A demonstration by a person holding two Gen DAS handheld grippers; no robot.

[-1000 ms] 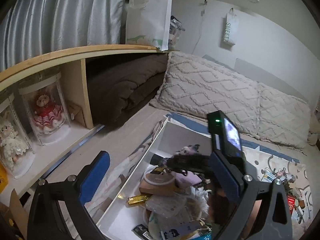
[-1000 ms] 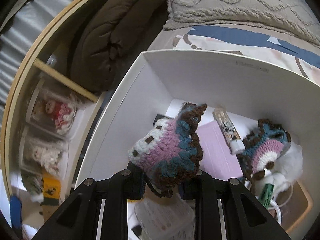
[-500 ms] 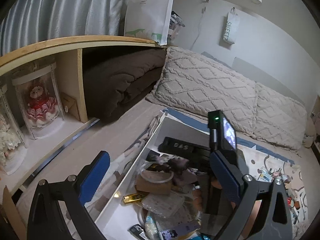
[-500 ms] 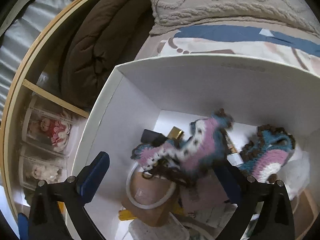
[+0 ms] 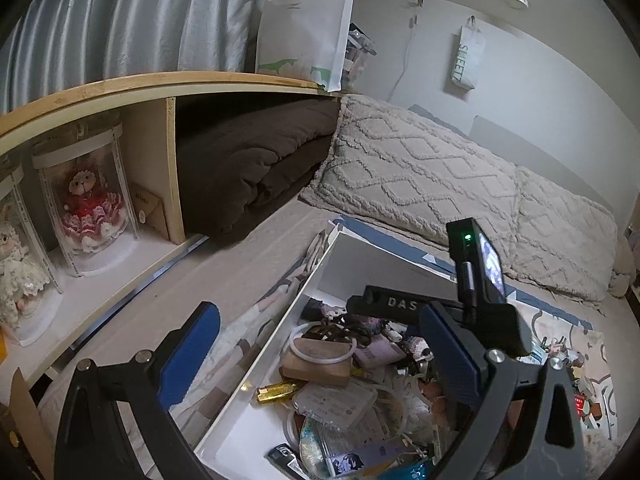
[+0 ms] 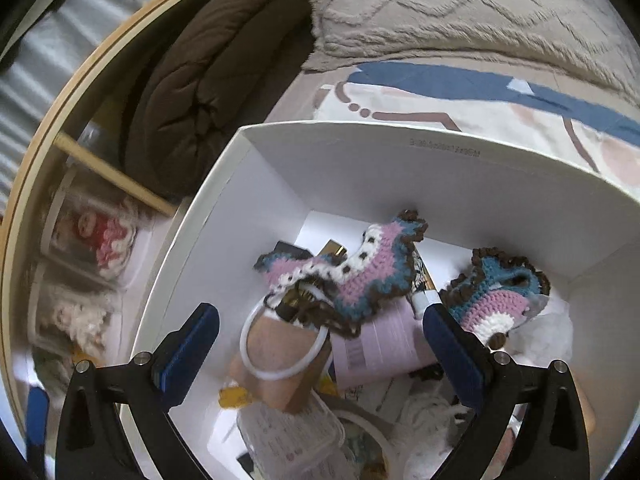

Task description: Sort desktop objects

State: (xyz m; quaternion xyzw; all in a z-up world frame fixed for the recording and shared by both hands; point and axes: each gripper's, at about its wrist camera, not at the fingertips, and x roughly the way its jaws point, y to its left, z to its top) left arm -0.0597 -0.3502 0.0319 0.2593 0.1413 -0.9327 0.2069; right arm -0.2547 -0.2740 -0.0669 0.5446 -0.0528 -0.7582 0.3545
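Right gripper hangs wide open over the white box, its crocheted piece dropped onto the clutter inside; left gripper waits nearby, open and empty

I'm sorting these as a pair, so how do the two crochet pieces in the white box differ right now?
The left crochet piece lies spread open across the white ring and other clutter; the right crochet piece sits bunched near the box's right wall. The left one shows mostly pink, the right more blue. Both share pink, blue, white yarn with brown edging.
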